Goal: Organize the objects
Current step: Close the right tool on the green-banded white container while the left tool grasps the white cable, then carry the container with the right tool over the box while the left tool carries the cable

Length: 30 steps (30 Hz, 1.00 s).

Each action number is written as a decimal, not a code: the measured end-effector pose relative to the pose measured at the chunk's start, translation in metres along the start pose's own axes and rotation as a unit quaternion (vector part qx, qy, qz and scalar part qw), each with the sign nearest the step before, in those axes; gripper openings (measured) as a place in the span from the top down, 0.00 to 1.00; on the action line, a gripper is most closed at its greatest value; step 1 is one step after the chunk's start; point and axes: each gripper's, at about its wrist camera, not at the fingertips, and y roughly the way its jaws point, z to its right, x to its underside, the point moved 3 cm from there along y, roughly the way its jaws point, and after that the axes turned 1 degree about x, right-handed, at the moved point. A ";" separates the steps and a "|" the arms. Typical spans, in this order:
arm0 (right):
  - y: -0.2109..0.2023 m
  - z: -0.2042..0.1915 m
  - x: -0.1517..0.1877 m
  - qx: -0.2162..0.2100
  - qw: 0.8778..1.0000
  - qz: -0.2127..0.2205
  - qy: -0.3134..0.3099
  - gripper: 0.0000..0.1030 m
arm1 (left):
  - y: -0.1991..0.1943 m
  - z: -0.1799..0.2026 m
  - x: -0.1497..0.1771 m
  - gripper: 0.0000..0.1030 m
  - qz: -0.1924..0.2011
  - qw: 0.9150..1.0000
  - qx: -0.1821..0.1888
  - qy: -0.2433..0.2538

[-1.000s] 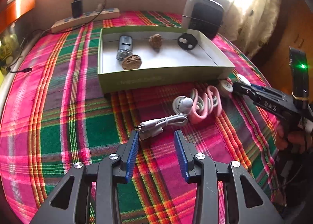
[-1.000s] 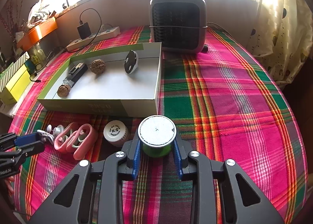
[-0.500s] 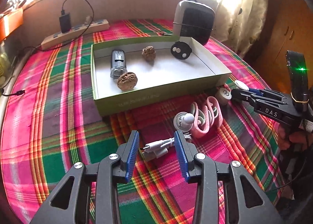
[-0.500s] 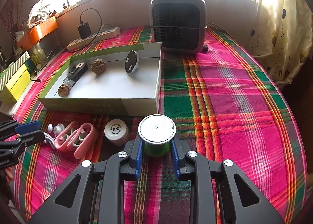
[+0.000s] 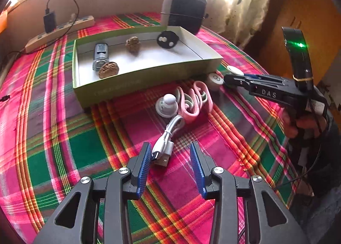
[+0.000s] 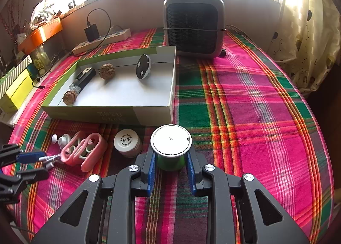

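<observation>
The green spool (image 6: 170, 158) with its white disc top stands on the plaid-covered bench (image 6: 266, 116), just near of the shallow green-and-white box (image 6: 110, 114), and the right hand-held gripper (image 6: 170, 171) is clenched on its green body, pads pressing from both sides. To the left of it sit a small white jar (image 6: 127, 142), a pink coiled cord (image 6: 85, 150) and, farther left, a white USB cable (image 5: 165, 139). The left hand-held gripper (image 5: 169, 158) stands released, its blue pads apart with the cable's plug ends between them but not pinched. Inside the box already lie two walnuts (image 6: 107, 71), a metal-capped lighter-like piece (image 6: 83, 78) and a black-and-white remote (image 6: 143, 66); behind it stands a grey heater (image 6: 194, 26), with a power strip (image 6: 102, 40) to the far left. The step in hand looks like lifting the spool into the box while the cable is lined up for a pick. Next, I judge, the spool must rise clear of the box's near wall and come down on bare floor to the right of the remote; the left pads must close on the bundled cable rather than on one loose plug.
</observation>
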 end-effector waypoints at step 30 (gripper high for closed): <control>0.006 -0.003 0.000 -0.006 1.000 -0.011 -0.009 0.57 | 0.009 0.000 -0.006 0.83 0.009 0.996 -0.083 0.013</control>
